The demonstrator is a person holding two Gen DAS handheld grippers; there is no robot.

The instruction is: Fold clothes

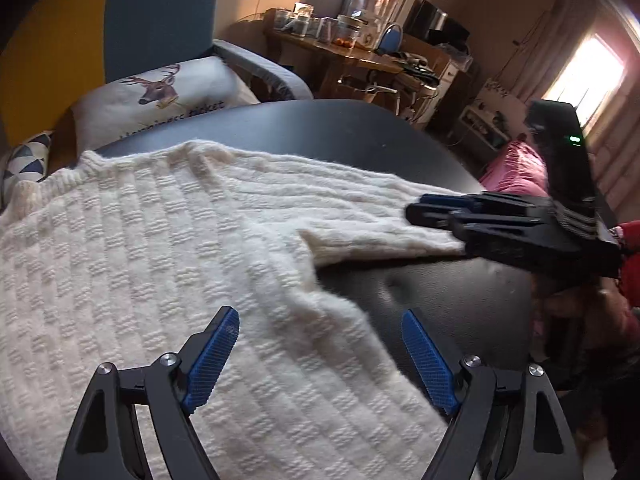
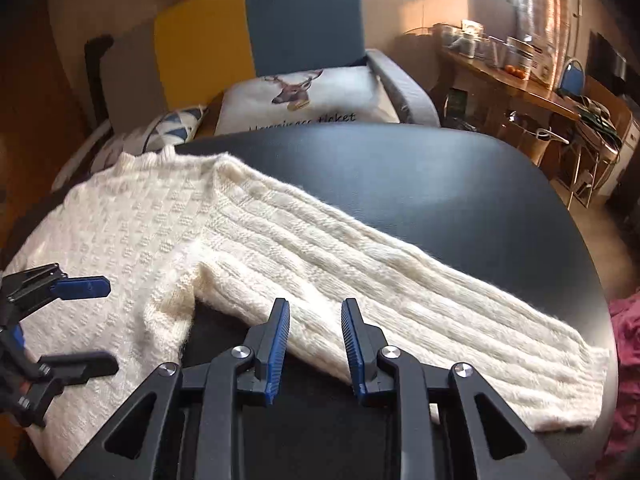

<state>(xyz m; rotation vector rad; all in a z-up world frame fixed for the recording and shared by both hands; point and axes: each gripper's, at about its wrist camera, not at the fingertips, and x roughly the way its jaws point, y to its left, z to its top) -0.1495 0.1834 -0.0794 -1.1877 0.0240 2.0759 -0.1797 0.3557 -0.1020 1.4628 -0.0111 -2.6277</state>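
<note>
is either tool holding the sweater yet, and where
No. Both are open: the left tool hovers over the sweater body; the right tool straddles the sleeve's lower edge, not clamped.

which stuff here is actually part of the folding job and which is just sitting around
Part of the job:
- cream knit sweater, spread flat
- its sleeve
- black table under it
- left gripper, right gripper

Lying about:
- deer cushion
- armchair
- cluttered wooden desk
- pink fabric

Sweater (image 2: 256, 240): cream knit, flat on the black table (image 2: 440, 168), sleeve toward its right edge.
Right gripper (image 2: 315, 320): jaws apart, seemingly over the sleeve's near edge.
</note>
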